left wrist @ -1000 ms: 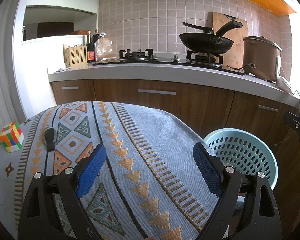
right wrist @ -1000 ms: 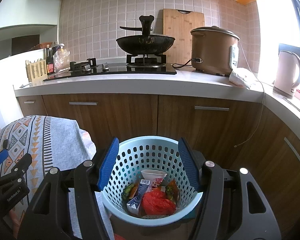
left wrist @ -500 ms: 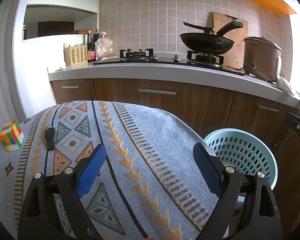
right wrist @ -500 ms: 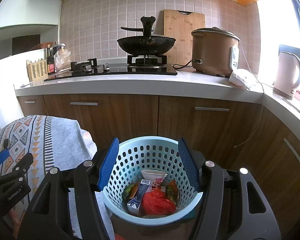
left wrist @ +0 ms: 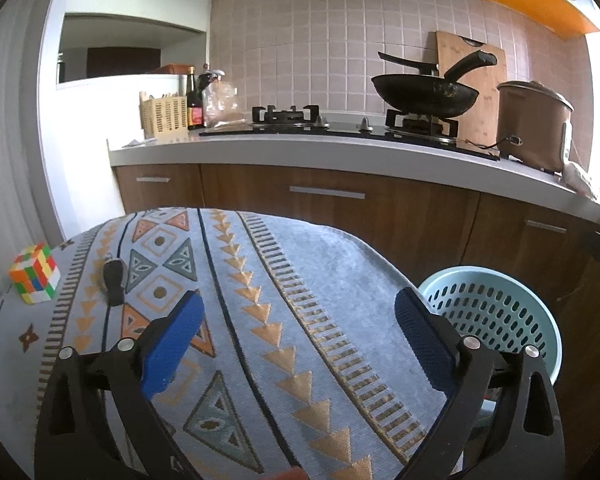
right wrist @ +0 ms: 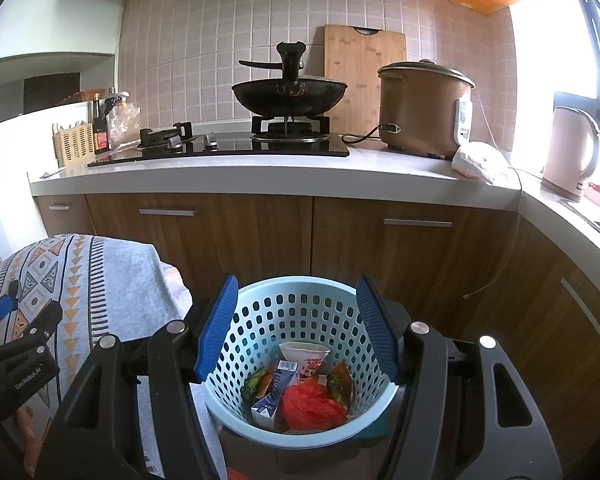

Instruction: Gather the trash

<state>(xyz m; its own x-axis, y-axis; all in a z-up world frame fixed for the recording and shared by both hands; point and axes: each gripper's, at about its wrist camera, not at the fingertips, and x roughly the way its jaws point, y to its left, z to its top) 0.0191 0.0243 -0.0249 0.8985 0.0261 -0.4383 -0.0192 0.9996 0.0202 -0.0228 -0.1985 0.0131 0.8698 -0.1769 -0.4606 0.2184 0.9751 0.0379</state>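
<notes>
A light blue perforated basket [right wrist: 300, 434] stands on the floor beside the table. It holds a red wrapper [right wrist: 312, 404], a small carton [right wrist: 274, 394], a white cup [right wrist: 305, 356] and other scraps. My right gripper [right wrist: 298, 328] is open and empty, hovering just above the basket. My left gripper [left wrist: 298, 338] is open and empty above the patterned tablecloth [left wrist: 260, 280]. The basket also shows in the left wrist view [left wrist: 496, 308], at the right.
A colourful puzzle cube [left wrist: 34, 280] and a small black object [left wrist: 114, 282] lie on the table's left part. Behind are wooden cabinets [right wrist: 260, 232], a counter with a stove, a wok [right wrist: 290, 96], a rice cooker [right wrist: 424, 108] and a kettle [right wrist: 572, 152].
</notes>
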